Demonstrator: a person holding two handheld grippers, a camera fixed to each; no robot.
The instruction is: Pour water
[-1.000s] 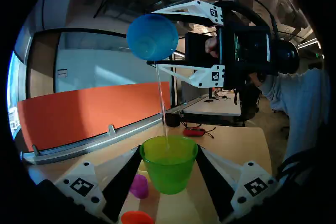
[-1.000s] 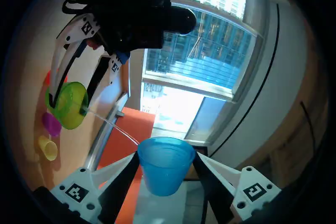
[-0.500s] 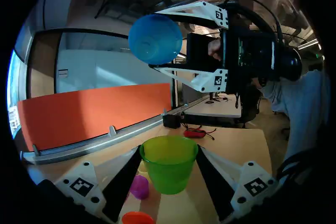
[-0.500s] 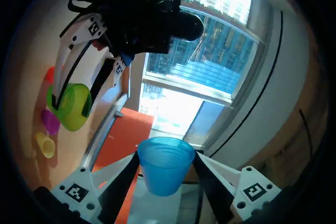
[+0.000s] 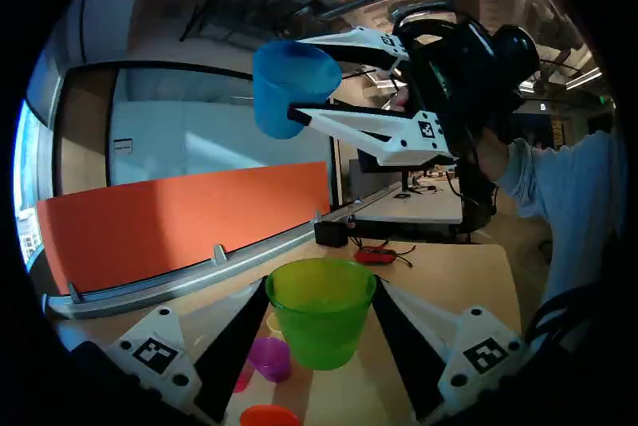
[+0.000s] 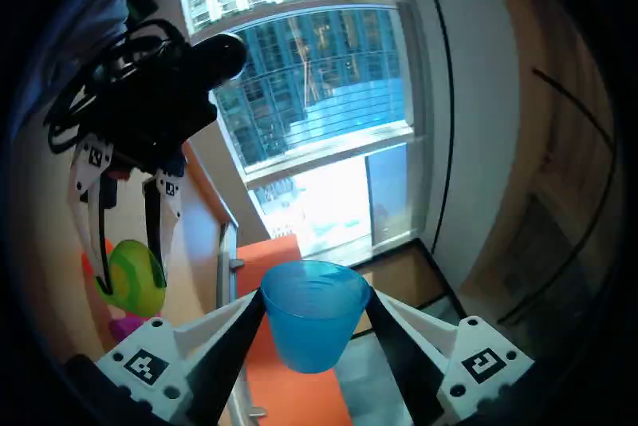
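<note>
The blue cup is held clamped in the right gripper, nearly upright, high above and slightly aside of the green cup, which is gripped upright in the left gripper, with no stream seen between them.

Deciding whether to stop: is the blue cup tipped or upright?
Nearly upright: the blue cup, in the right gripper, has its rim uppermost; no stream falls to the green cup.
</note>
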